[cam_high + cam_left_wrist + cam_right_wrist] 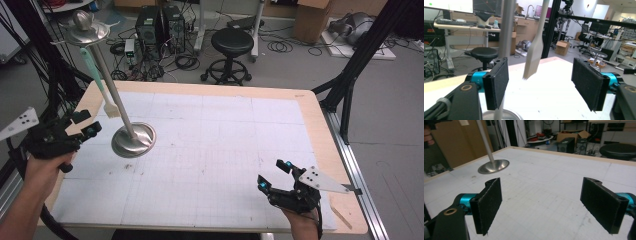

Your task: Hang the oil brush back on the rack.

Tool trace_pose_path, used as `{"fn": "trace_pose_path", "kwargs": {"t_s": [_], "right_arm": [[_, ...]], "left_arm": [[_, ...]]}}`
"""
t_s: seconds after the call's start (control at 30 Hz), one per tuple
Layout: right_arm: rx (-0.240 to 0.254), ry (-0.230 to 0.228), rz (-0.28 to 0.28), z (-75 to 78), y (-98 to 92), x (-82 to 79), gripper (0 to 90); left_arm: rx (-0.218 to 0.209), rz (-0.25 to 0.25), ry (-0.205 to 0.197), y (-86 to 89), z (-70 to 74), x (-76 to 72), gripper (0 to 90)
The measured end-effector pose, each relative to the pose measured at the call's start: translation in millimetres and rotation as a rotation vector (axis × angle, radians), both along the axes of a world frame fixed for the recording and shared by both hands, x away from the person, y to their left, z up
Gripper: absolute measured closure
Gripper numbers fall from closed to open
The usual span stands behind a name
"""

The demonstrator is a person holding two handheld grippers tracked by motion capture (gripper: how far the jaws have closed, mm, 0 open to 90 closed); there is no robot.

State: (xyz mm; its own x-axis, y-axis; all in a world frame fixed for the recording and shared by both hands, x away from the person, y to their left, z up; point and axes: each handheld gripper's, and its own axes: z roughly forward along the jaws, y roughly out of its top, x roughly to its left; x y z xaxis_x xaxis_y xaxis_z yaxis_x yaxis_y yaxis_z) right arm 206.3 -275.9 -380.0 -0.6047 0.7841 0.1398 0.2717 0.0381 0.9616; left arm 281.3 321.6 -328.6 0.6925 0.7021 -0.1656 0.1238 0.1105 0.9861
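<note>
A metal stand point(120, 107) sits on the left part of the table point(210, 150), on the white gridded mat: a round dished base, a thin pole, a small flat tray at the top with a rounded knob on it. In the high view the pole appears to lean, though that is probably the camera's angle.

A spatula point(99, 82) hangs from the top tray, beside the pole. Mint-green handle above, pale cream blade below, the blade end clear of the mat. In the left gripper view the blade point(534, 58) flares wide and flat and ends in a squared edge; it looks soft, likely silicone. Hung this way it dangles free, easy to take from the side without touching the table.

The left gripper point(85, 124) is held level at the table's left edge, pointed at the stand. Its jaws stand spread with nothing pressed between the pads; the blade appears in the gap between them but farther off, and the pole lines up with the left-hand pad. My reading: it is either lining up on the spatula or has let go of it.

The right gripper point(274, 174) rests low over the near right part of the mat, jaws wide apart and empty, well away from the stand. It looks parked.
</note>
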Motion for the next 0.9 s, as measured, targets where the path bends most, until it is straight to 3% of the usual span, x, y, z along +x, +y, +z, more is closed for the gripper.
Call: {"fn": "trace_pose_path", "kwargs": {"t_s": [0.33, 0.4, 0.53, 0.9], "right_arm": [[-0.047, 0.025, -0.084, -9.9, -20.0, -5.5, 16.3], [-0.033, 0.026, -0.095, -11.5, -23.1, -6.6, 16.4], [-0.035, 0.03, -0.101, -14.7, -24.4, -8.9, 16.4], [-0.053, 0.038, -0.086, -16.2, -16.9, -9.0, 16.4]], "left_arm": [[0.028, -0.084, -0.005, -43.0, -36.5, -30.7, 21.5], [0.035, -0.077, -0.001, -50.9, -44.5, -34.2, 17.0], [0.033, -0.09, 0.017, -59.8, -58.6, -35.7, 17.2], [0.062, -0.093, 0.023, -64.8, -64.5, -37.3, 18.9]]}}
